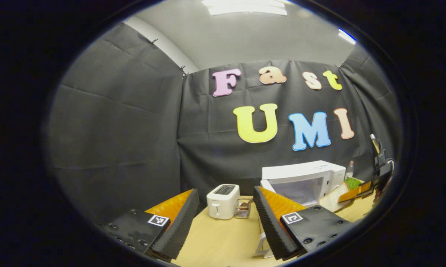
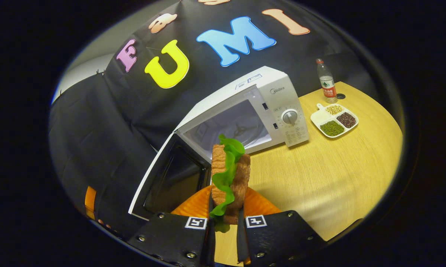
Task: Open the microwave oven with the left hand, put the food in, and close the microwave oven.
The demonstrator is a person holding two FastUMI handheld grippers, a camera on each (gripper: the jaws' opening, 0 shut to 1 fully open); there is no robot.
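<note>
Right claw [image 2: 225,222] clamped on brown bread-and-green-lettuce sandwich [image 2: 228,174], white box microwave oven [image 2: 267,100] ahead, door [image 2: 160,178] swung open ahead-left; left claw [image 1: 223,230] apart, empty.

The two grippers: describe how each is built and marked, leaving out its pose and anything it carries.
The left gripper has two long wedge-shaped fingers with ribbed inner faces, each on a black plate with round screw heads. Each plate bears a small white square tag with a black pattern. The right gripper has the same black screwed plates and a square tag by each finger.
</note>
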